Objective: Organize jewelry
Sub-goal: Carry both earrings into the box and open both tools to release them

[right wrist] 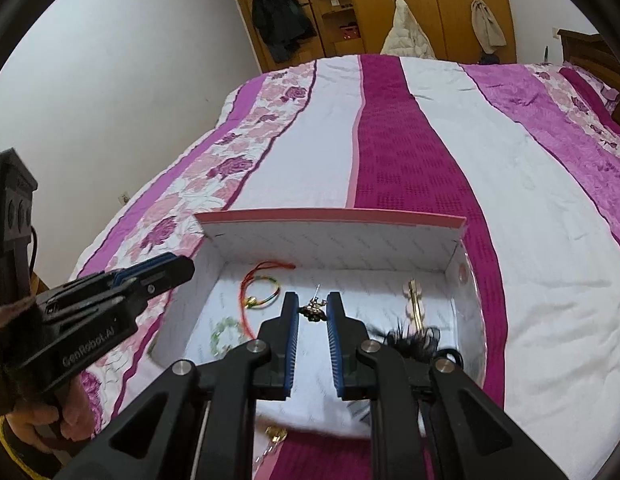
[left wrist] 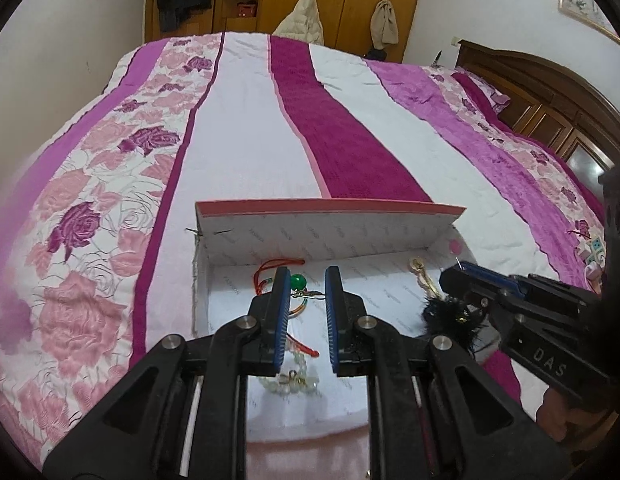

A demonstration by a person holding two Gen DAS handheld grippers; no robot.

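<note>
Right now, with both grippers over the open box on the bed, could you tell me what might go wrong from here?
1. The small metal pin between the fingers of the open right gripper looks thin and may slip out as they close.
2. The black feathery hairpiece beside that gripper could snag.
3. The left gripper hangs over the red cord bracelet and pale green bead bracelet, whose cords may tangle; the box could shift on the soft quilt.

A home bedroom: quilted floral bed (left wrist: 245, 128), wooden wardrobe (right wrist: 410, 4), hanging coats (right wrist: 279, 20).
</note>
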